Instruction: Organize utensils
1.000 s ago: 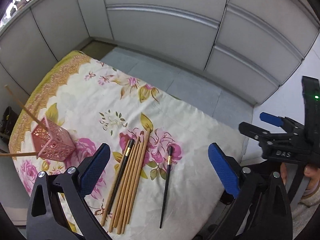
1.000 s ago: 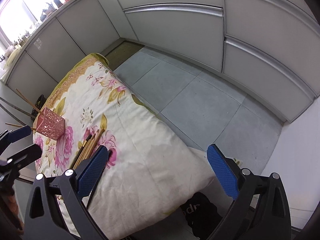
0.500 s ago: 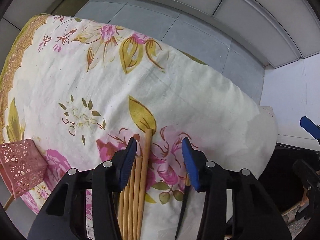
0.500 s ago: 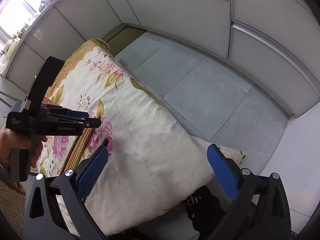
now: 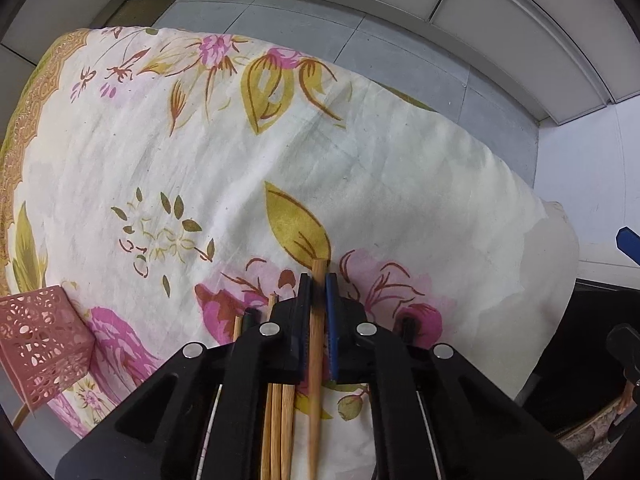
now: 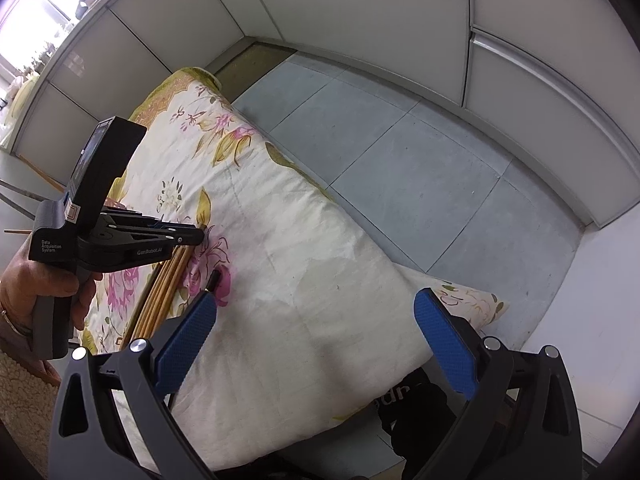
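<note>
At the bottom centre of my left wrist view, the left gripper (image 5: 318, 280) had just closed its jaws, and they stood clamped on a single wooden chopstick (image 5: 316, 360), whose tip poked out just past the pads. The remaining wooden chopsticks (image 5: 276, 420) lay bundled just left of it on the floral cloth (image 5: 360, 168) covering the worktop, with a black chopstick (image 6: 214, 278) lying apart to the right over a pink printed flower. The pink perforated holder (image 5: 40, 340) stood at the lower left edge of that frame. In my right wrist view, the right gripper (image 6: 316, 344) hung over the near edge of the cloth with its blue-padded jaws wide apart and nothing between them. At the left of that frame a hand (image 6: 44, 284) held the left gripper's handle; I could read "Data Acquisition System" on its body and "GenRobot.AI" along its side. A black bag (image 6: 404, 404) at the bottom showed partial white lettering I could not make out.
</note>
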Tool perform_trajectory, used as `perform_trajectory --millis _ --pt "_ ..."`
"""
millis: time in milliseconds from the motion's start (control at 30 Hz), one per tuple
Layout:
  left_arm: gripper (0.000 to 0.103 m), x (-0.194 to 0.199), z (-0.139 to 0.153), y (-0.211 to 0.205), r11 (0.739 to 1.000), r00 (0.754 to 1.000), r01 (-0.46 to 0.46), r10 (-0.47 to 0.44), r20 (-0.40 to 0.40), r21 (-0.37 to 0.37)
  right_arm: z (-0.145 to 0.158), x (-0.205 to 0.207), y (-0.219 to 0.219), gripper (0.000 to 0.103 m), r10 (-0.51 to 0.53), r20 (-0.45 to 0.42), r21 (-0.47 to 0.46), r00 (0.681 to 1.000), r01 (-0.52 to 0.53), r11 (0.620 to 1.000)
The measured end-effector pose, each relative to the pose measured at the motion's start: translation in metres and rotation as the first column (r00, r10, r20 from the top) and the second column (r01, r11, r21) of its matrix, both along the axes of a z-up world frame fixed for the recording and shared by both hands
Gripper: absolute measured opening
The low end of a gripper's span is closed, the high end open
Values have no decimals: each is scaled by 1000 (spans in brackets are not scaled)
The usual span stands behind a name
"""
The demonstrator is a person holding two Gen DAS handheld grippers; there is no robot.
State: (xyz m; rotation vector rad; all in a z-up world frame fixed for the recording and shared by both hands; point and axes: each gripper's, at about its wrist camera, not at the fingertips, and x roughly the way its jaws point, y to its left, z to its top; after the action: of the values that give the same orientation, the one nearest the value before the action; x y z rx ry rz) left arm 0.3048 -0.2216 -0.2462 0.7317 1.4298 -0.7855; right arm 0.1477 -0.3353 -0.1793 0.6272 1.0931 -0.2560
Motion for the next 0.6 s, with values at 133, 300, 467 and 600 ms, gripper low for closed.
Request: perform_trajectory --millis 133,300,467,600 --pt "6 -7 16 15 996 998 -57 59 24 -75 2 10 10 96 14 -18 3 1000 -14 1000" --pt "6 -24 63 58 972 989 -113 131 73 -207 5 35 30 96 61 -52 26 997 -59 998" --pt "6 -49 118 108 935 967 -139 199 157 -327 -20 68 48 96 80 -189 174 979 -47 984" --pt "6 -62 160 144 898 938 -146 259 229 -416 -39 94 66 79 75 -308 222 948 -5 975"
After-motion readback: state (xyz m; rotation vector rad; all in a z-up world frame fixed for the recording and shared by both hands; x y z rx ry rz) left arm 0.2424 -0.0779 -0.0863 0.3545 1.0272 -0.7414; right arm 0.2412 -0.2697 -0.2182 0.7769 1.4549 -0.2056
